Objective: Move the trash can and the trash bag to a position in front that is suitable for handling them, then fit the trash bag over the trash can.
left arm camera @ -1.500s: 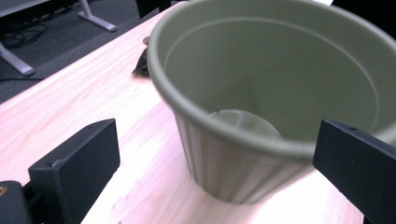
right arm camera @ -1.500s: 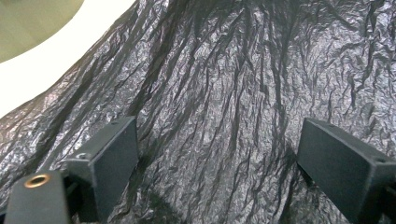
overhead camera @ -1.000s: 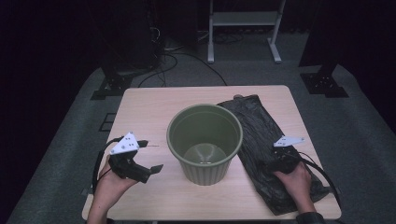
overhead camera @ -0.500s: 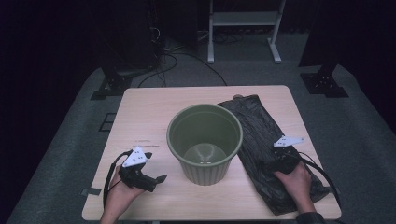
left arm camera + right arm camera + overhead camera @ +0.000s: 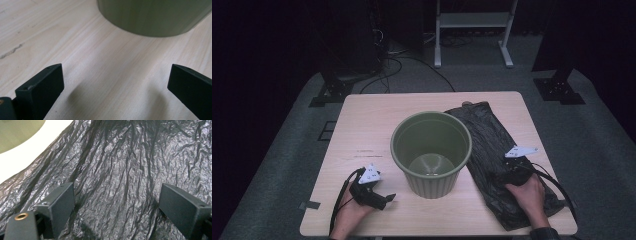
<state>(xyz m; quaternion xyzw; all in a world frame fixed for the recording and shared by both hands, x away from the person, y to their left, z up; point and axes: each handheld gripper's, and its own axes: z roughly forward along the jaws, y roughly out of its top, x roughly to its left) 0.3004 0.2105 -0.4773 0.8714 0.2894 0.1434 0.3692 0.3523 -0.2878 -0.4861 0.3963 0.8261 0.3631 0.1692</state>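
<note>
The left gripper had drawn back to the table's near left edge, jaws spread and empty. The right gripper, jaws spread, hovered over the black bag lying right of the green bin, so the bag likely comes first.

A dim lab or studio: grey carpet, loose cables, black stand feet and a white metal frame lie beyond the wooden table, far ahead of both grippers.
</note>
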